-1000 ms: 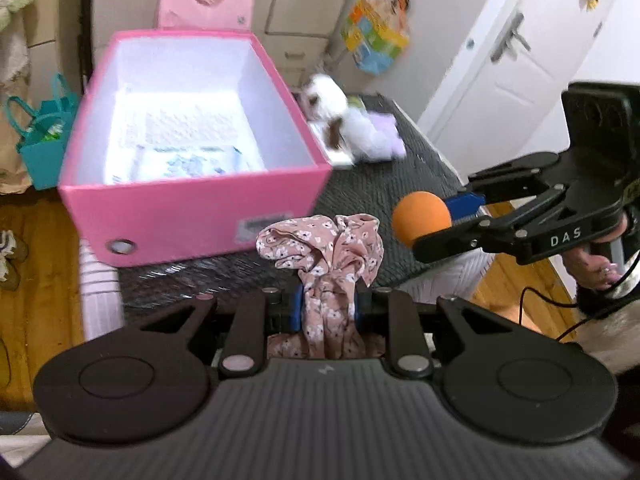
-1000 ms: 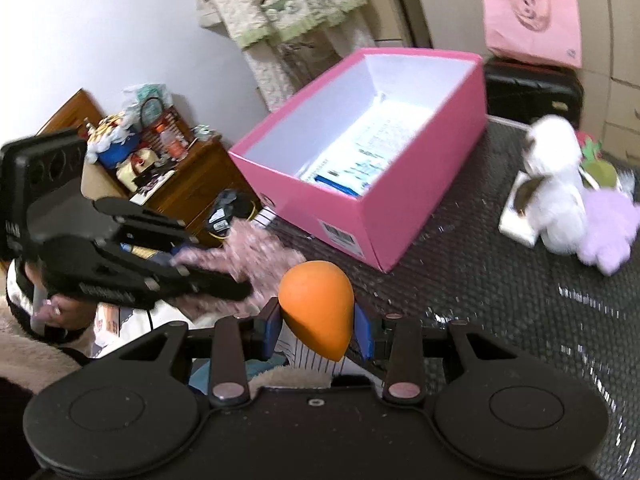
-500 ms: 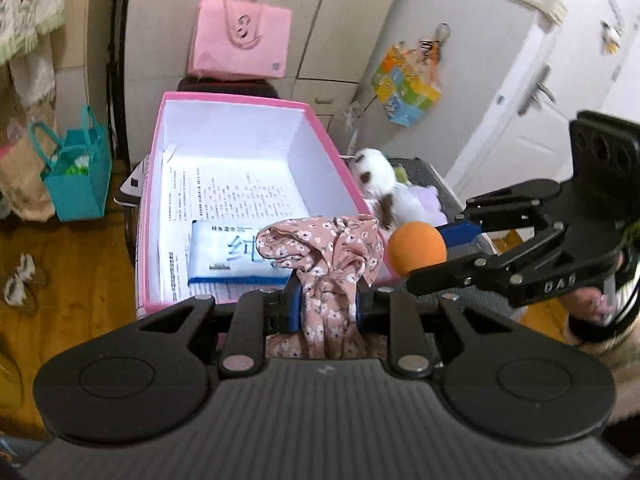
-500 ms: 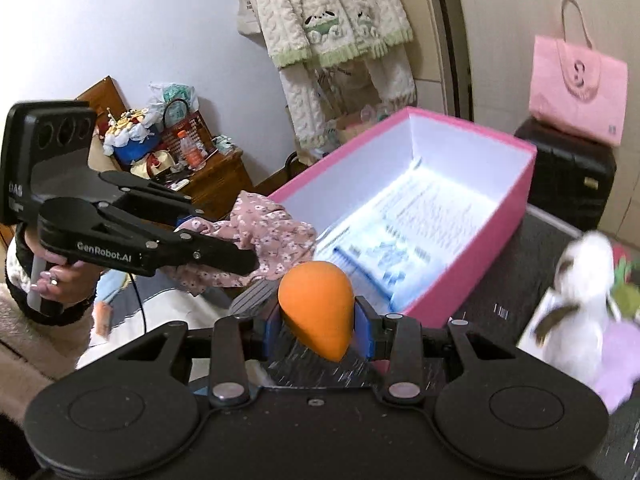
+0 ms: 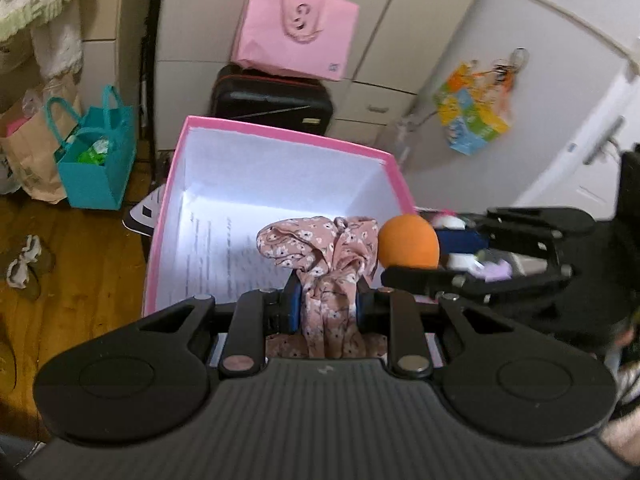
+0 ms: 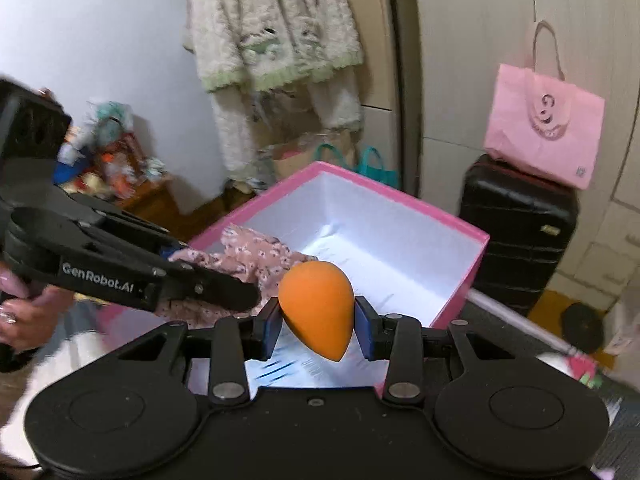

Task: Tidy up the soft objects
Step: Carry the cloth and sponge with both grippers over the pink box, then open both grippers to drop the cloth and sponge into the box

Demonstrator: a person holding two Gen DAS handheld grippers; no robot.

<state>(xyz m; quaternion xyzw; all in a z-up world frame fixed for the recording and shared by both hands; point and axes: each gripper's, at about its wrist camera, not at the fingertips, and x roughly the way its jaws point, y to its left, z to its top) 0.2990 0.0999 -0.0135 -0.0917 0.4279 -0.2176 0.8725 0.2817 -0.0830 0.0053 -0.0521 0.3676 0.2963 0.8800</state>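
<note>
Left gripper [image 5: 327, 305] squeezes flowery cloth [image 5: 320, 246]; right gripper [image 6: 316, 328] squeezes orange sponge [image 6: 316, 304]; both over pink box [image 6: 460, 276]

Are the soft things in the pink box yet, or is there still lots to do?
Not yet. The pink box holds only papers so far. In hand: the left gripper pinches a floral cloth and the right gripper squeezes an orange sponge, both over the box. Left: drop both in, then fetch the blurry white and purple soft toys beside the box.
</note>
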